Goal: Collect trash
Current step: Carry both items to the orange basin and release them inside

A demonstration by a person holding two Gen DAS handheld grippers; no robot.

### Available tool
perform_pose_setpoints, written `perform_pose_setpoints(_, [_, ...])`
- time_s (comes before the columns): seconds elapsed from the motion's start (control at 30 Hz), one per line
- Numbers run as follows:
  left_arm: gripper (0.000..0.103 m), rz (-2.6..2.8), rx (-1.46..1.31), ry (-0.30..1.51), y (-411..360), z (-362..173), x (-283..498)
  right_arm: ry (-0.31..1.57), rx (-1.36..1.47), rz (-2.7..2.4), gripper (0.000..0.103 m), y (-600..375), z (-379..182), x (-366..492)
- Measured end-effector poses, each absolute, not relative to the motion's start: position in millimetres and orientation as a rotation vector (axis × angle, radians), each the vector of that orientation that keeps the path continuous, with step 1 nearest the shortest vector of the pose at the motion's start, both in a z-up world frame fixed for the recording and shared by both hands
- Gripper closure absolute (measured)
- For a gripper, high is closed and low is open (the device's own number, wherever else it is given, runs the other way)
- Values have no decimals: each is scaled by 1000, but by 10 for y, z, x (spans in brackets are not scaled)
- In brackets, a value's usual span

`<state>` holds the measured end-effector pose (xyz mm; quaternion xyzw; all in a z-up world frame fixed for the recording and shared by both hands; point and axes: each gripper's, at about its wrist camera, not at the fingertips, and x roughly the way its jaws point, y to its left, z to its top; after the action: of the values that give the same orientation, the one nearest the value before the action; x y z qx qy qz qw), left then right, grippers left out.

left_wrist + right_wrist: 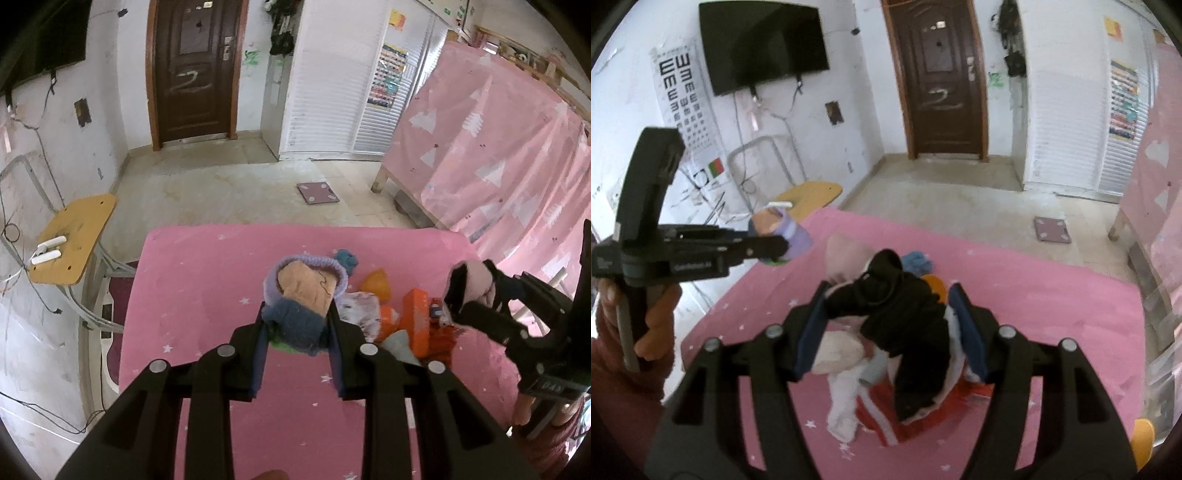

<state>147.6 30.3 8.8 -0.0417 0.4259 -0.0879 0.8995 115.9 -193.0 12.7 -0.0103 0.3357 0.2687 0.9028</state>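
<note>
While you hold both grippers over the pink table [221, 280], your left gripper [297, 321] is clenched on a knitted sock [295, 325], purple cuff and blue toe, with a tan piece [306, 291] showing inside it; from the right wrist view the same left gripper [779, 247] sits up and to the left, sock [792, 236] lifted clear of the table, your hand [653, 325] on the grip

Your right gripper [890, 306] has its jaws about half apart and grasps a black sock [901, 317] that fills the gap between the blue pads [809, 332]; its cuff stands up past the fingertips, its tail hangs toward the pile. In the left wrist view the right gripper [463, 291] is at the right, something pale pink and black at its tip

No bin or container in view, can't tell where the trash goes. Rest of the pile [402, 317] lies on the table near the middle: orange and red pieces, white cloth, a blue scrap [347, 260], a pale pink piece [846, 254] just behind the black sock. Wooden chair [74, 240] stands left of the table, door [192, 70] and TV [764, 40] on the far wall
</note>
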Motion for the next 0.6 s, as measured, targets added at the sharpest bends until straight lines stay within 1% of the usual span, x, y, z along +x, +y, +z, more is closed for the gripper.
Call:
perform_pose_setpoints(0.3, [82,-236,-24,877,-236,208,1486,657,81,428,40,-2660,125,1084])
perform_pose_setpoints(0.6, [82,-360,87,856,-1205,345,1477,652,175,212,39,-3694,38,849])
